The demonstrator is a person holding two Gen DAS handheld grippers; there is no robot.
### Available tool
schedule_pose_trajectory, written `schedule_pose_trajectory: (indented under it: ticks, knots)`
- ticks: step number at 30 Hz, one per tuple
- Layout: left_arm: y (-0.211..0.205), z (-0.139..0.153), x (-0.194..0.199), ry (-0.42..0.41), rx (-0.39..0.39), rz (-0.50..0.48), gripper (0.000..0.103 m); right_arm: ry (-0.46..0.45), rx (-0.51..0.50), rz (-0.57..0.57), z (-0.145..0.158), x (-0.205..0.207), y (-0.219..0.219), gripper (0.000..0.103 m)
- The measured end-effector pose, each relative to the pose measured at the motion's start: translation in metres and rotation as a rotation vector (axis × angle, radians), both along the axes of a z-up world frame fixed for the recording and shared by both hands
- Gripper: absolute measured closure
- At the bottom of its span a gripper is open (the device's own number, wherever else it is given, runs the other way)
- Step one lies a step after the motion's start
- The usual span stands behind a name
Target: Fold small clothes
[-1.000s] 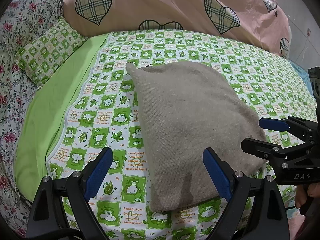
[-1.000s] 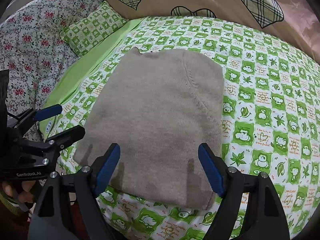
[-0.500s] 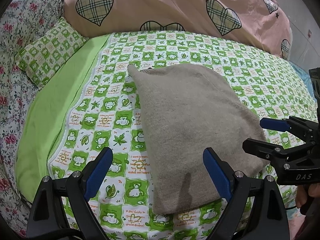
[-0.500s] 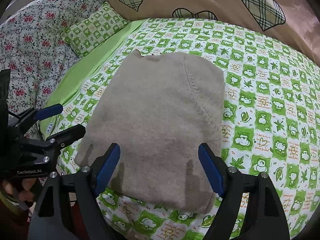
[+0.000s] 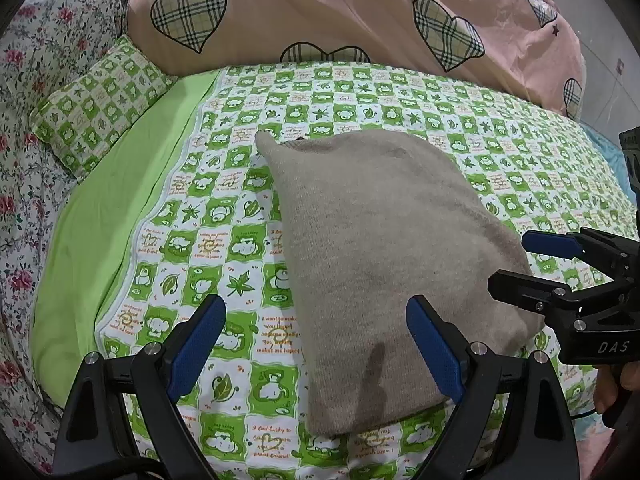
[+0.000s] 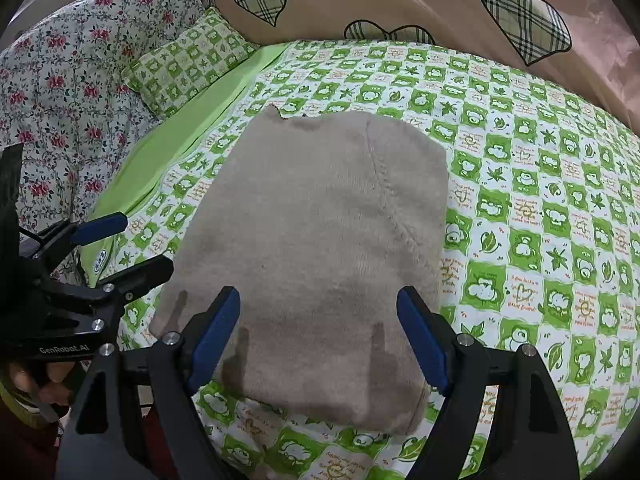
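Sweater [image 6: 312,248], beige knit, lies folded flat on our sheet [image 6: 540,200], at twelve o'clock from both wide-open, empty claws: left [image 5: 316,354], right [image 6: 320,338].

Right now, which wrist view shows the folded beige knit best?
The right wrist view: the beige knit lies centred, all edges and its seam visible. In the left wrist view the knit sits off to the right, its right edge partly hidden behind the right gripper.

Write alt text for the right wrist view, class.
A folded beige knitted garment lies flat on a green-and-white checked bedsheet, below the open blue-padded right gripper. The open left gripper hovers at the left edge, holding nothing.
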State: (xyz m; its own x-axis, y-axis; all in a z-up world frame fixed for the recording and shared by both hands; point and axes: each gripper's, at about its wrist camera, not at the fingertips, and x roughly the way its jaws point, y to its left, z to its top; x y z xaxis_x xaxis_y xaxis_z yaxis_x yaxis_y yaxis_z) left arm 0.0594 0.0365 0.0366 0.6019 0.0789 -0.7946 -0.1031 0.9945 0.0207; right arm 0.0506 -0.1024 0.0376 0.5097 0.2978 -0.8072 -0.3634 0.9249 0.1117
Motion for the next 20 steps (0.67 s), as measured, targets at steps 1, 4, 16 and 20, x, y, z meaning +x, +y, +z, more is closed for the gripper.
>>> schedule_pose_trajectory:
  ticks: [1, 4, 16, 20]
  knots:
    - [0.000, 0.000, 0.002, 0.001, 0.000, -0.002, 0.011, -0.001, 0.000, 0.001, 0.000, 0.001, -0.002, 0.022]
    - [0.004, 0.001, 0.007, 0.001, 0.005, 0.003, 0.011, -0.006, -0.004, -0.007, 0.000, 0.007, -0.003, 0.022]
    - [0.018, 0.000, 0.022, 0.019, 0.004, 0.040, 0.011, -0.001, 0.015, -0.016, -0.001, 0.021, -0.006, 0.022]
    - [0.019, 0.000, 0.022, 0.011, -0.001, 0.041, 0.011, 0.003, 0.023, -0.016, -0.003, 0.024, -0.005, 0.022]
